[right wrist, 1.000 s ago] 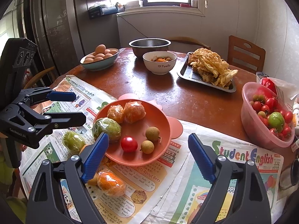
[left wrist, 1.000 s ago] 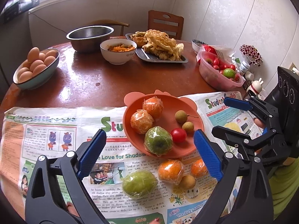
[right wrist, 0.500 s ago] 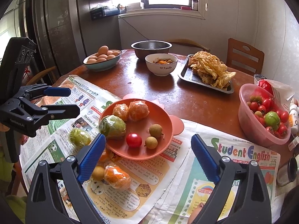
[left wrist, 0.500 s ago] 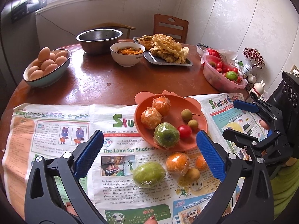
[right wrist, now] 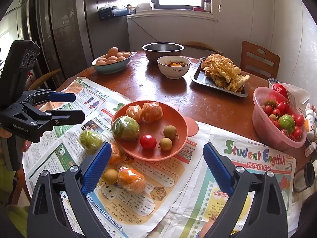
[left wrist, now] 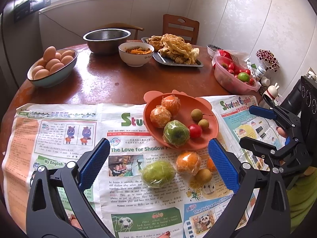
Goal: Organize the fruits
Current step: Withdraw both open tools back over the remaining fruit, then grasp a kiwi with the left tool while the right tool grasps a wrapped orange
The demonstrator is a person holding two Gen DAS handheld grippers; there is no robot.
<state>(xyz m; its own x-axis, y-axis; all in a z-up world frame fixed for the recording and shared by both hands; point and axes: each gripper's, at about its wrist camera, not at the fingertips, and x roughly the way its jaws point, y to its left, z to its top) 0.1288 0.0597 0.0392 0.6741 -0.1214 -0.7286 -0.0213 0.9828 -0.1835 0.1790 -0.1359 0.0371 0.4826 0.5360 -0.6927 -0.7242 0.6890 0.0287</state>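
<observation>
Left gripper (left wrist: 158, 164): jaws wide, empty, over the newspaper (left wrist: 59, 138).
Right gripper (right wrist: 156, 163): wide too, holding nothing.
Orange plate (left wrist: 210, 130): six fruits aboard.
Green fruit (left wrist: 158, 173): beside the plate (wrapped).

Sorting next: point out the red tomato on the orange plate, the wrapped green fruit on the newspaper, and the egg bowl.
red tomato (right wrist: 148, 141), right wrist view, centre.
wrapped green fruit (left wrist: 158, 173), left wrist view, middle.
egg bowl (left wrist: 57, 76), left wrist view, outer wall.

The plate (left wrist: 212, 119) sits on the newspaper (left wrist: 59, 138); behind it, the egg bowl (left wrist: 57, 77) left, the tomato tub (left wrist: 227, 81) right.
</observation>
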